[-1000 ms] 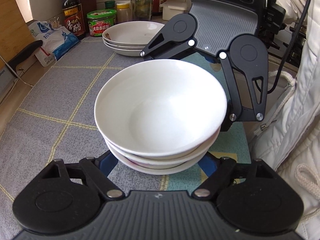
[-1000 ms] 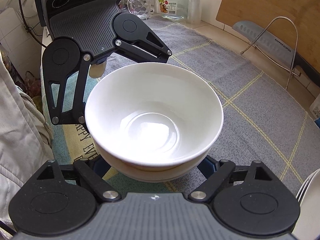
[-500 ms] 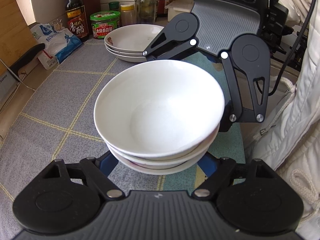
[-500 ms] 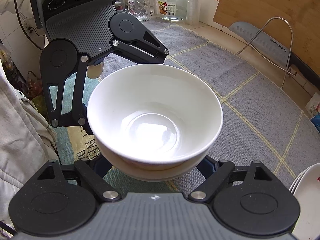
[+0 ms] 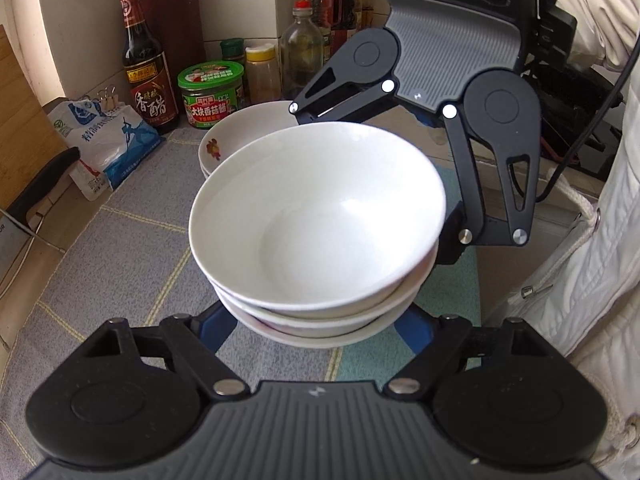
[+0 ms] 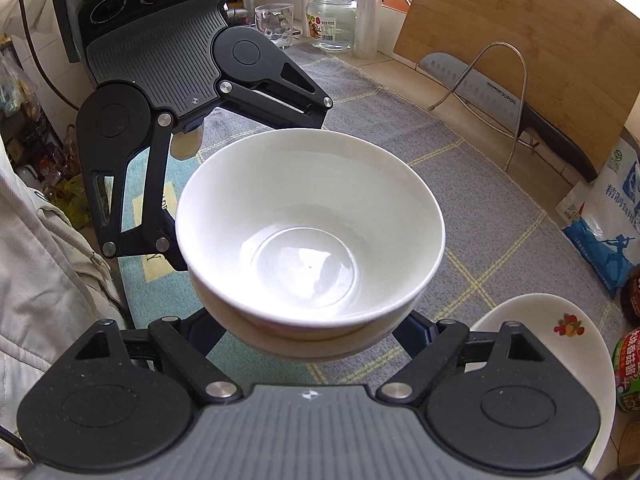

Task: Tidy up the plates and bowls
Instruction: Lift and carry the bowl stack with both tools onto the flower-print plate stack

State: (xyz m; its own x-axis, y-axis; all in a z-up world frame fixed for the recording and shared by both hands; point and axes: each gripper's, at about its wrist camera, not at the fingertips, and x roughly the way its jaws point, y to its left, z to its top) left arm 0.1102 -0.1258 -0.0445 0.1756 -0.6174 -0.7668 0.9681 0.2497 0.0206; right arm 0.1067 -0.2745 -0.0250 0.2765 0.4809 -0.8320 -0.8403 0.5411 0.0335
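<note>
Near the plates (image 5: 240,136) now, up off the mat (image 5: 120,248): both claws clamp the bowl stack (image 5: 320,224), nearly delivered

A stack of white bowls (image 5: 316,220) sits upright between my two pairs of fingers, lifted above the grey mat. Just behind it rest stacked plates (image 5: 240,136) with a flower print.

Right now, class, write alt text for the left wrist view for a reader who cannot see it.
A stack of white bowls is carried between two hand-held grippers, the left hand-held gripper under its near side and the right hand-held gripper at its far side. Behind lie a stack of plates, a green-lidded jar and a vinegar bottle on a grey mat.
</note>
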